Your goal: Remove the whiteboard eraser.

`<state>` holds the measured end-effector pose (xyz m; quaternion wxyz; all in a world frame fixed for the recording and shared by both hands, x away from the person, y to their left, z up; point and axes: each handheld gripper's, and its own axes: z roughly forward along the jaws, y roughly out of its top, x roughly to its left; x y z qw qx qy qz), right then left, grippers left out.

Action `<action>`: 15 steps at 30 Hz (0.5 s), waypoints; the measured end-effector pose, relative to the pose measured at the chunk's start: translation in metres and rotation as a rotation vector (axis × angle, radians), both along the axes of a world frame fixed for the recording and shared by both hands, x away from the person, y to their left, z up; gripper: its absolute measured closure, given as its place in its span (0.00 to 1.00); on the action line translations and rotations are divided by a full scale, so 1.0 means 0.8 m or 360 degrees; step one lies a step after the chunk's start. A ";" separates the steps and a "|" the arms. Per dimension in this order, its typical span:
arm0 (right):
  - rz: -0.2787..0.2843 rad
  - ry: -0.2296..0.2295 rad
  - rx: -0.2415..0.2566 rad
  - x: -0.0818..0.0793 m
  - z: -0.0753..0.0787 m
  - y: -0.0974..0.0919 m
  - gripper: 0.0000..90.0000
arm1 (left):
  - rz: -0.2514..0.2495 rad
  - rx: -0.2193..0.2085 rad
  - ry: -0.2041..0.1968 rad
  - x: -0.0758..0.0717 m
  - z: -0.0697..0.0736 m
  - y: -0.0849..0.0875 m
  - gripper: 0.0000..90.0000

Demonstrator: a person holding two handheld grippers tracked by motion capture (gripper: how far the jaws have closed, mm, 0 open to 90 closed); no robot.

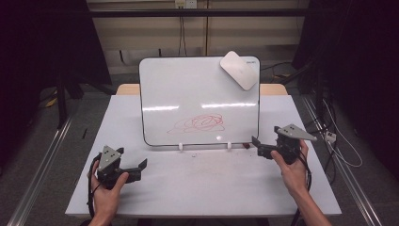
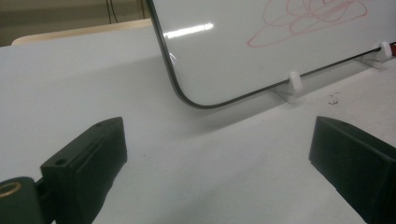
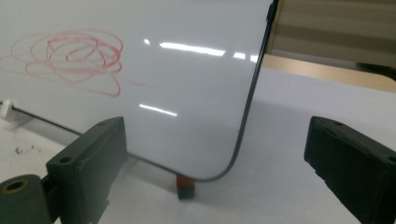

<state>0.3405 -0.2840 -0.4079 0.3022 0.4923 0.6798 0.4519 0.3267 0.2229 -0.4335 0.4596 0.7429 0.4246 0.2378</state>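
Right claw (image 3: 215, 154) gaping; whiteboard (image 3: 163, 70) corner, marker (image 3: 185, 186) just ahead.

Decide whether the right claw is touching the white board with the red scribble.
Apart. In the right gripper view, the open right claw has white table showing between its jaws and the white board.

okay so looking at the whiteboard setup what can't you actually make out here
- Small red and black object, right gripper view: partly hidden under the whiteboard corner; identity unclear.
- Dark specks, left gripper view: too small to identify.
- White eraser, high view: how it attaches is hidden.
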 end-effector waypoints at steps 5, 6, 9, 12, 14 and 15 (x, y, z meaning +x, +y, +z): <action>0.0027 -0.0083 0.0016 0.021 0.025 0.007 0.07 | -0.0013 0.0025 -0.0010 -0.001 0.002 -0.001 0.05; 0.0033 -0.0093 0.0032 0.025 0.030 0.009 0.07 | -0.0013 0.0025 -0.0010 -0.001 0.002 -0.001 0.05; 0.0067 -0.0116 0.0022 0.038 0.041 0.014 0.09 | 0.0001 0.0031 -0.0012 -0.003 0.002 -0.001 0.05; 0.0070 -0.0137 -0.0028 0.048 0.049 0.022 0.08 | -0.0004 0.0031 -0.0014 -0.002 0.002 0.000 0.05; 0.0072 -0.0141 -0.0033 0.051 0.051 0.025 0.08 | -0.0005 0.0047 -0.0024 -0.002 0.002 0.000 0.05; 0.0094 -0.0150 -0.0070 0.058 0.057 0.029 0.07 | -0.0010 0.0049 -0.0036 -0.003 0.002 -0.001 0.05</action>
